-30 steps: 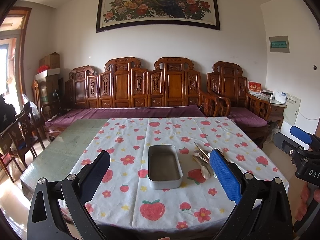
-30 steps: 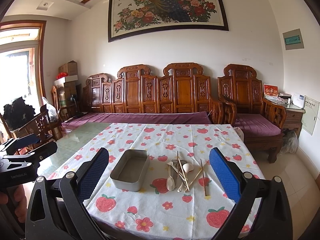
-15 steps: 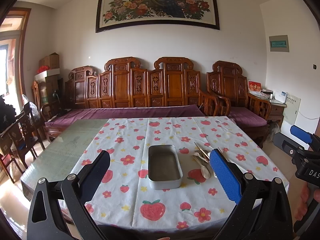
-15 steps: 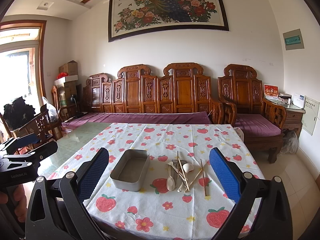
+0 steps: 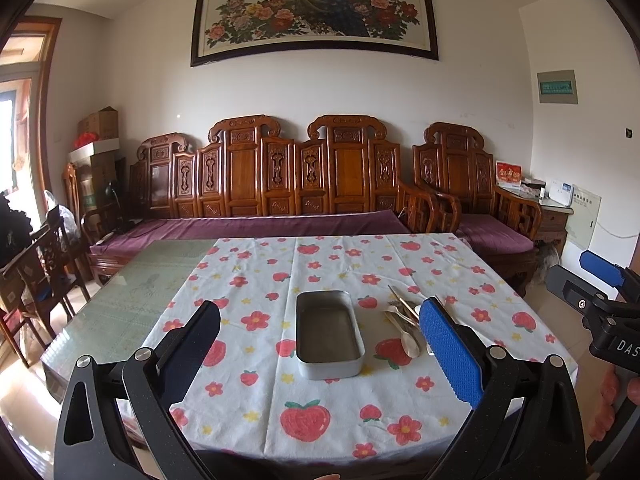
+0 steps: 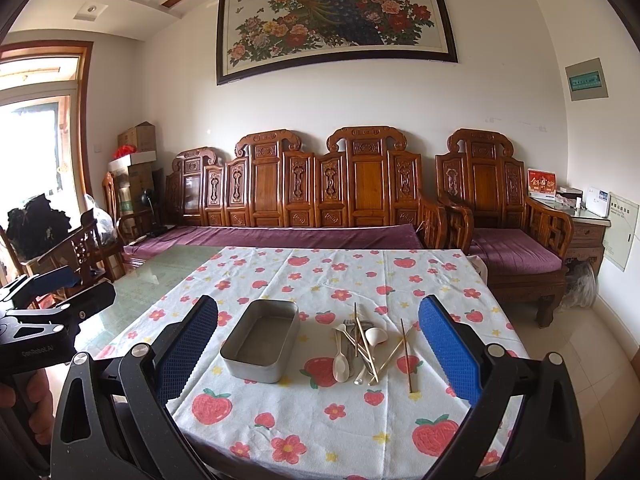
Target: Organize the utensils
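On the strawberry-print tablecloth (image 6: 352, 420), the heap of pale spoons and wooden chopsticks (image 6: 364, 348) lies beside the empty rectangular metal tin (image 6: 262, 340). Both my left gripper (image 5: 320, 344) and right gripper (image 6: 320, 344) gape wide, holding nothing; I'd pick the outlying chopstick first.

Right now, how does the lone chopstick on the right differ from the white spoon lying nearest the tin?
The lone chopstick is thin, straight and brown; the white spoon is pale with a broad bowl. The chopstick lies apart on the cloth; the spoon sits at the edge of the utensil pile. Both lie flat on the tablecloth, outside the metal tin.
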Demonstrator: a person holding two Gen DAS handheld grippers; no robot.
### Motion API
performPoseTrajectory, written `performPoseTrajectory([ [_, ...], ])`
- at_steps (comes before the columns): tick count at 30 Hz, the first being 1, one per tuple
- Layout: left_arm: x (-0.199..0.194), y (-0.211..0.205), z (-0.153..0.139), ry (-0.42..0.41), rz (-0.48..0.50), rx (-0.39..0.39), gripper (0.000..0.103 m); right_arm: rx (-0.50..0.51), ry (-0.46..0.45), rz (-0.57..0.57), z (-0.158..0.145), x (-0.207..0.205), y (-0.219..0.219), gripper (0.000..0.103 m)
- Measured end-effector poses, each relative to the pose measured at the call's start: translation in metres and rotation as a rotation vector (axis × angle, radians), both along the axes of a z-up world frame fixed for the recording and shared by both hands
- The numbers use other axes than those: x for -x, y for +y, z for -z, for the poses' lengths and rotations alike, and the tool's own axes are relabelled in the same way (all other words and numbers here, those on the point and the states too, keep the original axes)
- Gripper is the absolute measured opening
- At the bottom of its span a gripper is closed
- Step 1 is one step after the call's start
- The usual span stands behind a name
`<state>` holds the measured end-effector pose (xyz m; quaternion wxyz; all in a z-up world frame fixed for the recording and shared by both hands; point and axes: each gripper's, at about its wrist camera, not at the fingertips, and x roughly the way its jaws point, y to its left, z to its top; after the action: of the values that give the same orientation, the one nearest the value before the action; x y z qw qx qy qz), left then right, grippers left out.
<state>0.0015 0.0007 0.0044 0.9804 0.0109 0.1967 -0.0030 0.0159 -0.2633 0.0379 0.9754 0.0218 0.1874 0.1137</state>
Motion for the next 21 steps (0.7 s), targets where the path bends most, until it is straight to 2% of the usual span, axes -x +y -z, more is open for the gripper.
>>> performPoseTrajectory([
  [13,0.002,-0.003,-0.002,0.003,0.002,-0.001,0.097,0.001,0.000,0.001,0.002,-0.001,-0.001,0.101],
  [18,-0.003,-0.007,0.002,0.034,0.016,-0.009,0.097,0.009,0.016,0.007,0.003,-0.002,0.002,0.101],
  [21,-0.014,-0.011,0.013,0.084,0.033,-0.017,0.097,0.011,0.032,0.013,0.002,-0.005,0.000,0.101],
])
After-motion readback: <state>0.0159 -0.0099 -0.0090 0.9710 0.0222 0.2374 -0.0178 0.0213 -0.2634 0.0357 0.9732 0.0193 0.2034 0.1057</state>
